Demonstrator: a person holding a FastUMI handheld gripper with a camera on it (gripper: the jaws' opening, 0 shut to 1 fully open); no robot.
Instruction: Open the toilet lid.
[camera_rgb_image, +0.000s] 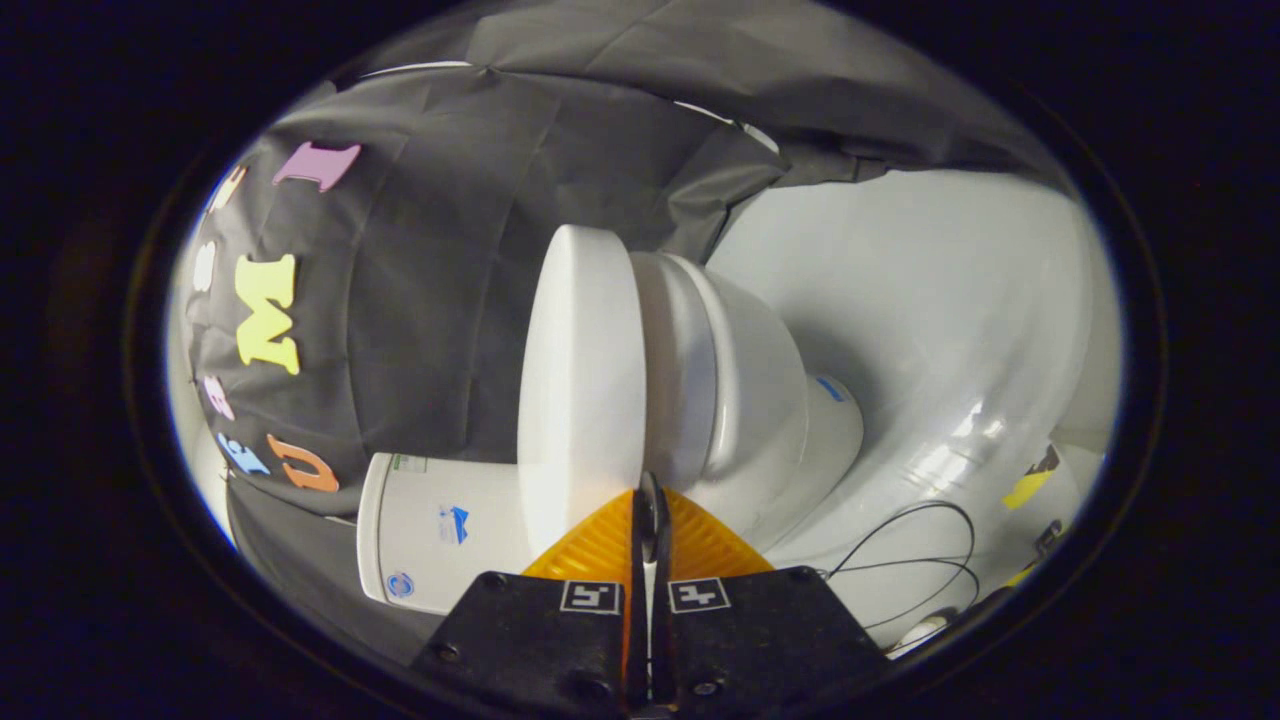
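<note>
Your gripper has its two fingers drawn almost together, with only a thin slit left between them. The tips sit right at the rim of the toilet lid, where the lid meets the seat beneath it. Whether both fingers actually press on that rim you cannot tell from here; the tips look to be at the seam rather than clamped around it. Each finger carries one small square marker near its base, so you have two markers side by side.

The view is rolled onto its side, so the one toilet lies sideways ahead of you. Its lid is the flat white disc just beyond the tips, and it stands closed against the seat with at most a narrow gap along the seam. Past the lid come the seat and the rounded white bowl, narrowing to the base.

One white cistern sits beside the lid, close to your fingers, with three small stickers on it.

The glossy white floor spreads out beyond the bowl. One thin black cable loops across it near the base, well apart from the lid. The black cloth wall hangs behind the toilet.
</note>
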